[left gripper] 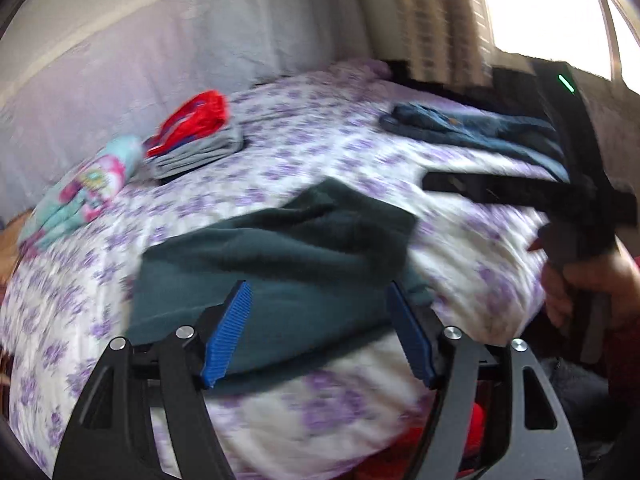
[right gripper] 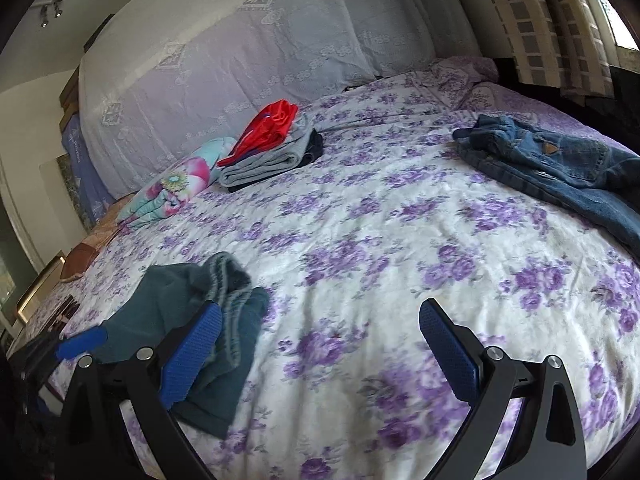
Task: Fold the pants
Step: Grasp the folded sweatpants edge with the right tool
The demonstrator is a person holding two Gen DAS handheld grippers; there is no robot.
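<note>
Dark teal pants lie folded in a loose bundle on the bed's purple-flowered cover, near its front edge. My left gripper is open just above their near end, blue pads wide apart, holding nothing. In the right wrist view the same pants lie at the lower left with the striped waistband on top. My right gripper is open and empty over bare cover to the right of them. The right gripper's body shows at the right of the left wrist view, held by a hand.
Blue jeans lie spread at the right of the bed. A stack of folded clothes with a red piece on top sits at the back left, next to a flowered pillow. A lace-covered headboard stands behind.
</note>
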